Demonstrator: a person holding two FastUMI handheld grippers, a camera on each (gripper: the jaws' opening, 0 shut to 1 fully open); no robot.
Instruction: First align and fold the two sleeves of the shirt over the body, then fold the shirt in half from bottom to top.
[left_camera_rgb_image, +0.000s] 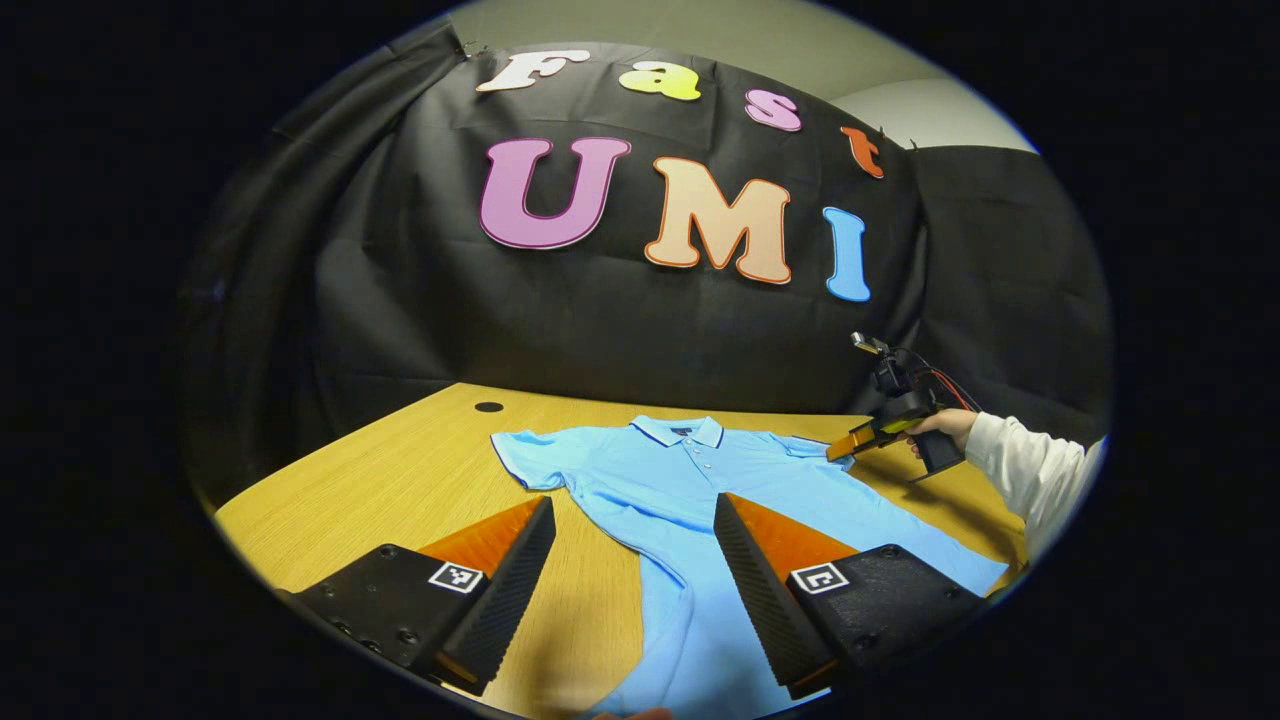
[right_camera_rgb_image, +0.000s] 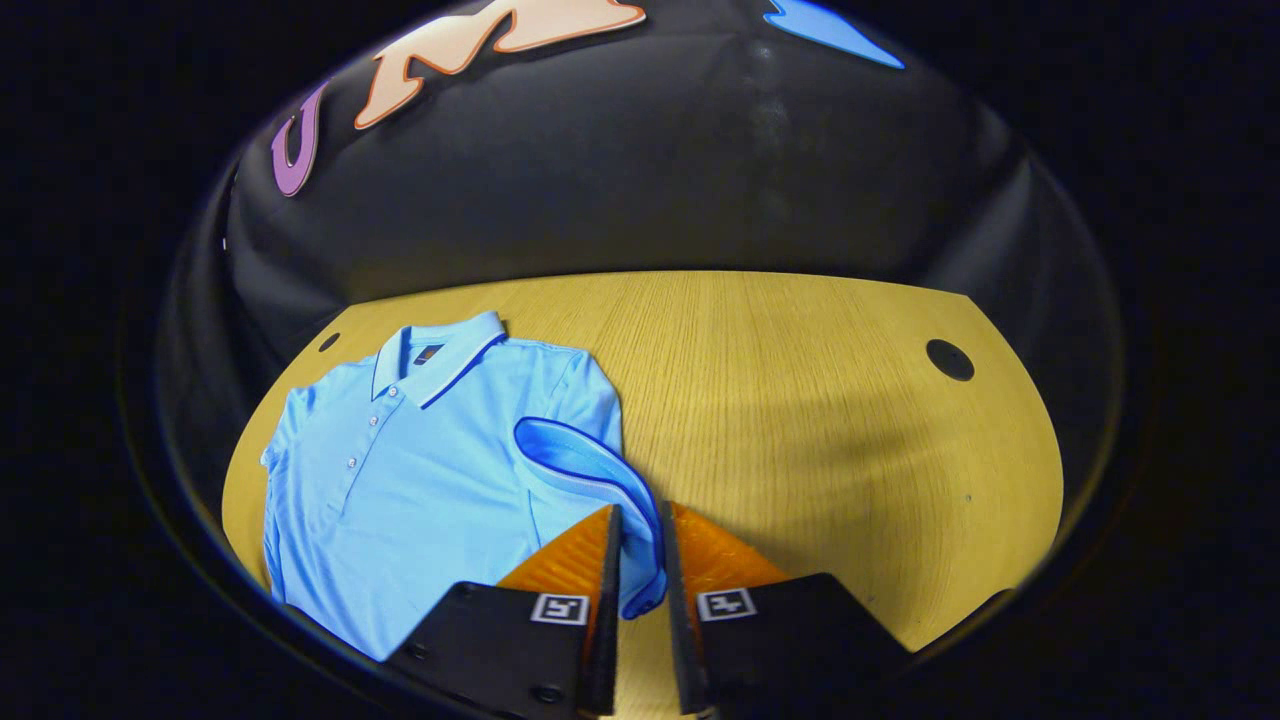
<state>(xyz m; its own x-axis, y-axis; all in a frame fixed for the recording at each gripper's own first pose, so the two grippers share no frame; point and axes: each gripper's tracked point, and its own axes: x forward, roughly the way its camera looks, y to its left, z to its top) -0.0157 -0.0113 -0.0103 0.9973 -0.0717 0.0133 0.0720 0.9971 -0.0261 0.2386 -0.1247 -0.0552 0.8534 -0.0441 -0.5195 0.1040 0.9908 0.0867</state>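
A light blue polo shirt (left_camera_rgb_image: 690, 470) lies face up on the wooden table (left_camera_rgb_image: 400, 480), collar toward the far wall. My left gripper (left_camera_rgb_image: 632, 500) hovers open above the shirt's lower left side, nothing between its fingers. The shirt's near sleeve (left_camera_rgb_image: 525, 458) lies flat and spread out. At the other shoulder, a hand in a white sleeve (left_camera_rgb_image: 1020, 460) holds my right gripper (left_camera_rgb_image: 838, 450). In the right gripper view, the right gripper (right_camera_rgb_image: 638, 510) is shut on the cuff of the other sleeve (right_camera_rgb_image: 580, 462), which is lifted and curls over the shirt (right_camera_rgb_image: 400, 470).
Round cable holes sit in the table near the back edge (left_camera_rgb_image: 489, 407) and at both far corners in the right gripper view (right_camera_rgb_image: 949, 359) (right_camera_rgb_image: 328, 342). Bare tabletop (right_camera_rgb_image: 820, 400) stretches to the right of the shirt. The black booth cloth (left_camera_rgb_image: 600, 320) stands behind the table.
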